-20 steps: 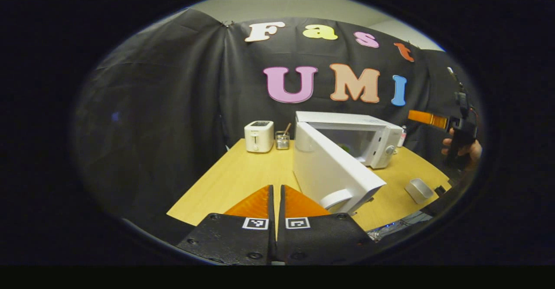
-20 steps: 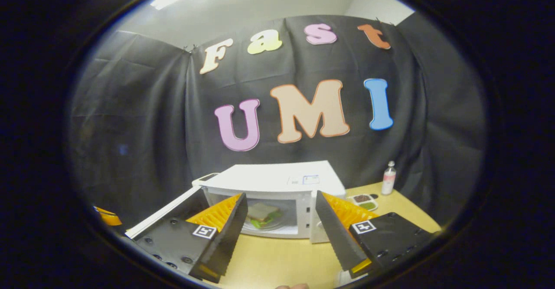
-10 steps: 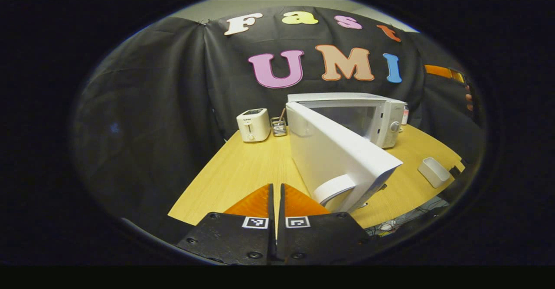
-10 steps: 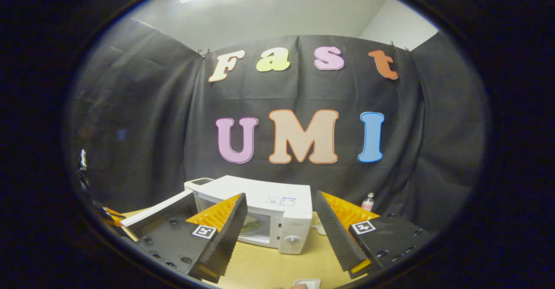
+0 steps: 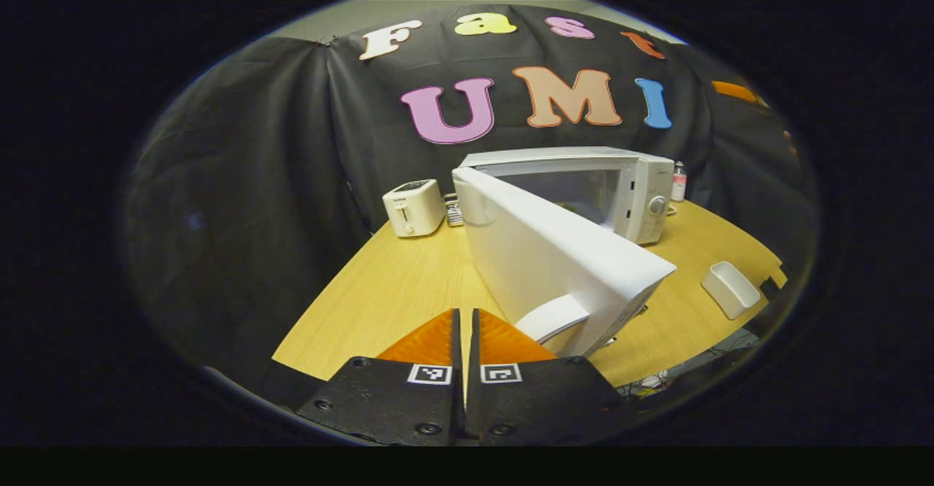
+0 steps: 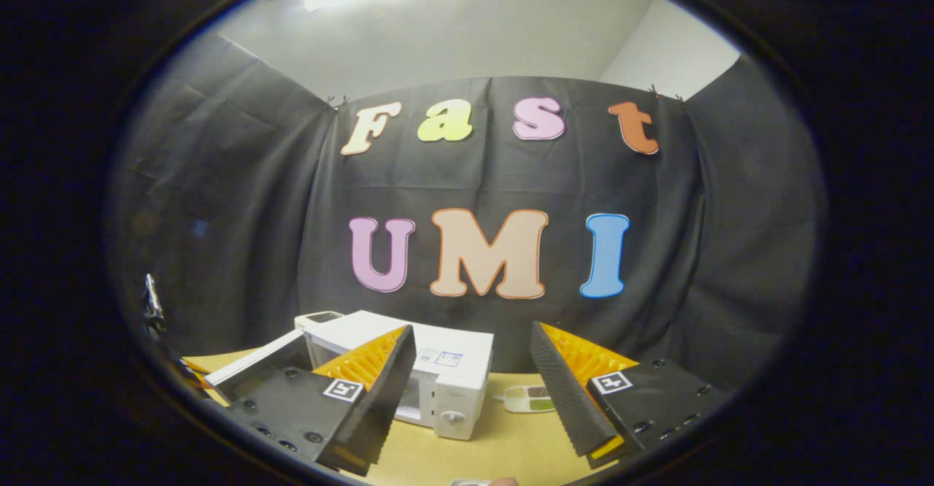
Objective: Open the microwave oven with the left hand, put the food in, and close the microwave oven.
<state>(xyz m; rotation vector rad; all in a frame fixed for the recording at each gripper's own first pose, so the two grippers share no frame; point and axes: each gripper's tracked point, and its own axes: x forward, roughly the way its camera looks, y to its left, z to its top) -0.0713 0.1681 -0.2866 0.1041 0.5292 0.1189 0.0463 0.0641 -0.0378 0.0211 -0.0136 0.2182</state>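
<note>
Closed, empty jaws: the left gripper (image 5: pixel 464 340) is hovering beside the handle (image 5: pixel 552 318) of the microwave's (image 5: pixel 642 187) wide-open door (image 5: pixel 554 260). The right gripper (image 6: pixel 473 391) is hanging open and empty, well back from the microwave. Something green — probably the food (image 5: pixel 568 208) — is showing inside. Pushing off-centre could be sliding the microwave along the table (image 5: pixel 394 289); its near edge is lying close beneath the door.
</note>
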